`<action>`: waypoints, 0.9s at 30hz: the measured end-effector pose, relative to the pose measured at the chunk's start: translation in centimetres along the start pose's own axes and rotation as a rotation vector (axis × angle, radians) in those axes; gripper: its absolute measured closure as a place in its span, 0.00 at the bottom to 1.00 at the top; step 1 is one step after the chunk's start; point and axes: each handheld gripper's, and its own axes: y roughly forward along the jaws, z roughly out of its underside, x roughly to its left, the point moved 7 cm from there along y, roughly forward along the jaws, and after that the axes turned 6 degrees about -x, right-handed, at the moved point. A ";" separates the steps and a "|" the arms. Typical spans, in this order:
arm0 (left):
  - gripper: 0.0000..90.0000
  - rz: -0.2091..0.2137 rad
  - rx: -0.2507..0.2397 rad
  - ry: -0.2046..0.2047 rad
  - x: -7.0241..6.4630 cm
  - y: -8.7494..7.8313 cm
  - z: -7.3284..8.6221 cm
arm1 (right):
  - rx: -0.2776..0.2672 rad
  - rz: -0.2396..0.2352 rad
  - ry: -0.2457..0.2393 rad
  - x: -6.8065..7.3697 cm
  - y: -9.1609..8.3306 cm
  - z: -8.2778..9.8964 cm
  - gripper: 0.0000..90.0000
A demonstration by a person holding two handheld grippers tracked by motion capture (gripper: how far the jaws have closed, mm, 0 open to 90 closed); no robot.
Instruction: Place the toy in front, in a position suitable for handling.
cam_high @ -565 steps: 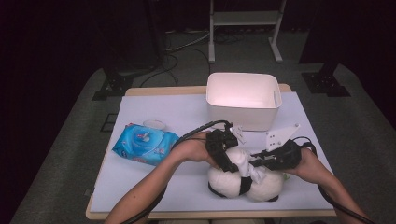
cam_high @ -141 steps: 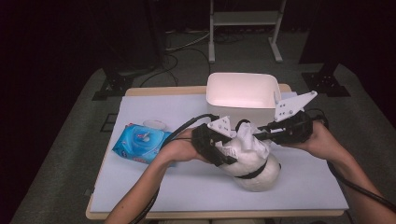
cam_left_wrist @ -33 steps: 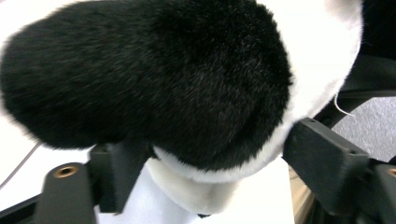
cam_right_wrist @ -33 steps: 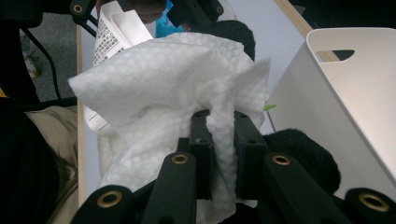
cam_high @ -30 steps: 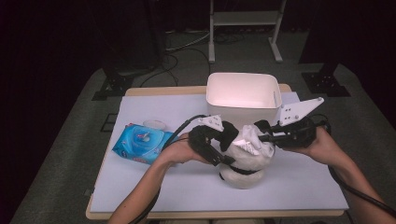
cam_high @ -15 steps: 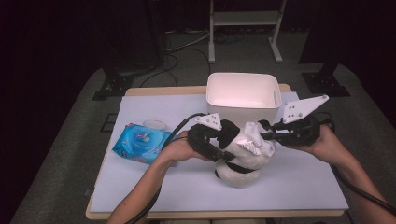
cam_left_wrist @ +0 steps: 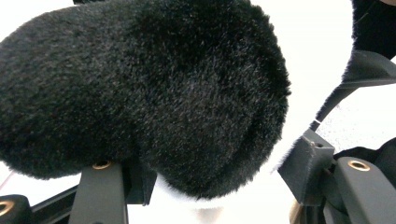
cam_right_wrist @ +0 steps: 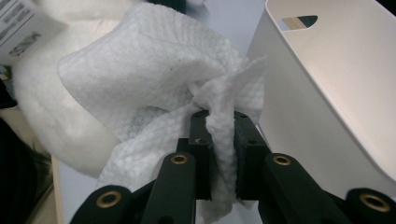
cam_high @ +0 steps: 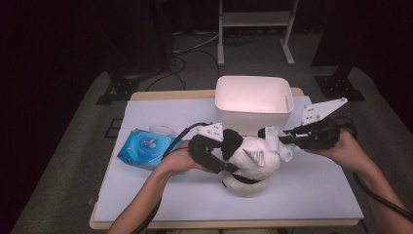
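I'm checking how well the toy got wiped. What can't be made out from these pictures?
- Plush panda face: high view, turned away, covered by the wipe and left hand-held gripper.
- Panda's tag text: right gripper view, cut off by the edge, too small.
- Bin contents: high view, glare.

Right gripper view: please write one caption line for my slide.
Hand-held gripper pinching a white wipe against a plush toy.
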 end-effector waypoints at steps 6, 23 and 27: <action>0.42 -0.006 0.023 0.020 0.1 -0.1 -0.7 | -0.016 0.003 -0.011 -0.3 0.3 -1.2 0.88; 0.42 -0.031 0.036 0.005 0.6 -1.2 -0.4 | 0.009 -0.009 -0.032 0.4 0.4 -1.2 0.88; 0.42 -0.030 0.040 0.014 0.4 -1.0 -0.5 | 0.004 -0.028 -0.032 0.9 0.5 -1.1 0.88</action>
